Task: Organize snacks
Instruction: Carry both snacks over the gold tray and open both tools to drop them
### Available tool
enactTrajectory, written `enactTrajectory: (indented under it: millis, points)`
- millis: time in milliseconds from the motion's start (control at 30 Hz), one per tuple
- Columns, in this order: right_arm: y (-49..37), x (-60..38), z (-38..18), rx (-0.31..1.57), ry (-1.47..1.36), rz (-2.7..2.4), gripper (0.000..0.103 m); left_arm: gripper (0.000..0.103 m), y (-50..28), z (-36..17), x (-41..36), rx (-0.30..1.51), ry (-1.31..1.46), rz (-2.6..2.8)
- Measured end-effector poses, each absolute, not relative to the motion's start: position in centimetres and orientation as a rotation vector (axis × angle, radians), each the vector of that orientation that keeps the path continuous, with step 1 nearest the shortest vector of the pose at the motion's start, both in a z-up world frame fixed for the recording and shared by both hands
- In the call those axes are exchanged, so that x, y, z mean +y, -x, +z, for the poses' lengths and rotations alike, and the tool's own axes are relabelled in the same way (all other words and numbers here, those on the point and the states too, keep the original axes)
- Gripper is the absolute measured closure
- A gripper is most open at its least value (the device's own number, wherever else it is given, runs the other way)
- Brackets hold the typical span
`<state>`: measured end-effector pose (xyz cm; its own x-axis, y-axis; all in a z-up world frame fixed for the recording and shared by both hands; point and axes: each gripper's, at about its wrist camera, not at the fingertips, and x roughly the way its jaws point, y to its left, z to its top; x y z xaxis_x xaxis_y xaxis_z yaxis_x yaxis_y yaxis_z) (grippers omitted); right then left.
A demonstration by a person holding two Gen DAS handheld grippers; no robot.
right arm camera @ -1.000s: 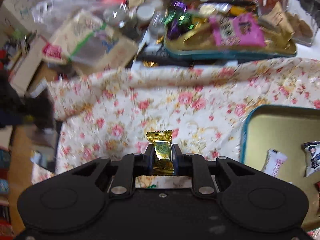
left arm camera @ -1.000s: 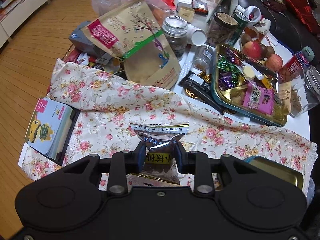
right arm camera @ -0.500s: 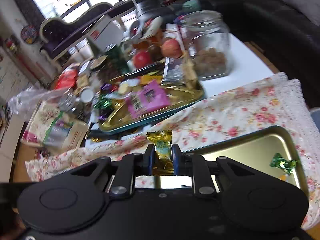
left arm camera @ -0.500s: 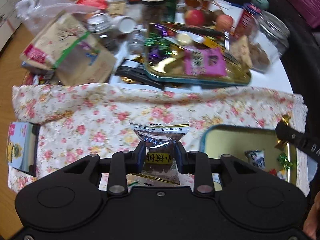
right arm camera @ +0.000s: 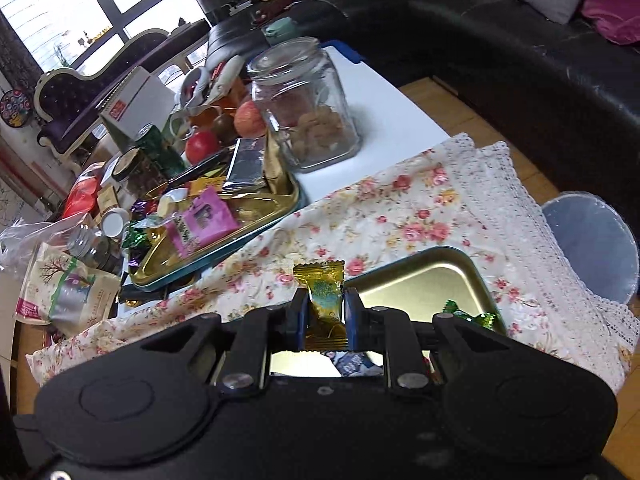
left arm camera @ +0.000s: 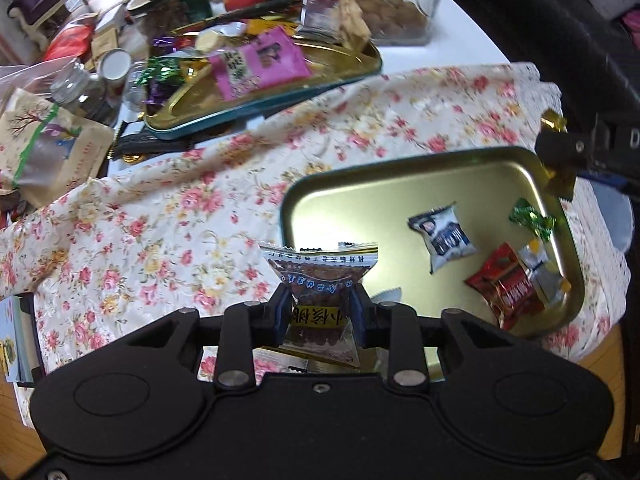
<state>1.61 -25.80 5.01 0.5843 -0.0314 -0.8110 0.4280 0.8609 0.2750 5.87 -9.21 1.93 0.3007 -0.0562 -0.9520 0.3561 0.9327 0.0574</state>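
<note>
Left wrist view: the left gripper (left arm camera: 320, 312) is pinching a brown snack packet (left arm camera: 322, 276) with a yellow label between its blue pads, jaws narrowed onto the wrapper.
Brown snack packet, place: it is hanging at the near left corner of the empty-ish gold tray (left arm camera: 360, 208), which is sitting on the floral cloth (left arm camera: 192, 208).
Gold tray contents: a blue-and-white packet (left arm camera: 442, 236) is lying at the centre, a green twist candy (left arm camera: 532, 218) at about 2 o'clock from it, and a red packet (left arm camera: 506, 284) at about 4 o'clock, with a pale wrapper (left arm camera: 540, 268) touching the red one.
Right gripper, from the left: the right gripper (left arm camera: 554, 152) is reaching in at 3 o'clock over the tray's far right rim, carrying a gold candy (left arm camera: 558, 178).
Right wrist view: the right gripper (right arm camera: 325, 312) is clamping the gold candy (right arm camera: 322, 292), jaws nearly together on it, above the tray (right arm camera: 420, 280).
Full snack tray: a second tray (right arm camera: 224, 236) heaped with sweets and a pink packet (right arm camera: 202, 218) is sitting at 10 o'clock from the gold candy.
Glass jar: a jar (right arm camera: 308, 108) with biscuits is standing at 12 o'clock on the white table (right arm camera: 392, 112).
</note>
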Motion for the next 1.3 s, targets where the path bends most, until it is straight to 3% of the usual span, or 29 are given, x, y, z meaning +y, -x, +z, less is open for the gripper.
enactTrajectory:
  millis: [400, 600, 700, 767, 833, 1067, 1167, 1300]
  points:
    - [-0.9, -27.5, 4.2, 0.939, -0.484, -0.309, 0.082, 0.063, -5.3, 1.9, -11.5, 1.231, -0.269, -0.336]
    - [-1.0, -27.7, 4.1, 0.941, -0.491, -0.31, 0.082, 0.049, -5.6, 3.0, -11.4, 1.199, -0.205, -0.38]
    - [-1.0, -27.5, 4.3, 0.928, -0.488, -0.313, 0.079, 0.047, -5.6, 3.3, -11.3, 1.177, -0.196, -0.371]
    - [-1.1, -27.4, 4.4, 0.923, -0.473, -0.317, 0.074, 0.047, -5.8, 3.3, -11.2, 1.179, -0.198, -0.366]
    - [-1.1, -27.2, 4.5, 0.921, -0.452, -0.331, 0.06, 0.047, -5.9, 3.2, -11.0, 1.183, -0.188, -0.361]
    - [-1.6, -26.6, 4.8, 0.916, -0.373, -0.362, 0.058, 0.048, -6.0, 3.9, -10.4, 1.158, -0.17, -0.34]
    - [-1.7, -26.3, 4.7, 0.926, -0.353, -0.396, 0.043, 0.048, -6.1, 4.0, -10.2, 1.148, -0.175, -0.335]
    - [-1.7, -25.8, 4.7, 0.897, -0.327, -0.402, 0.043, 0.048, -6.1, 4.1, -9.9, 1.142, -0.171, -0.324]
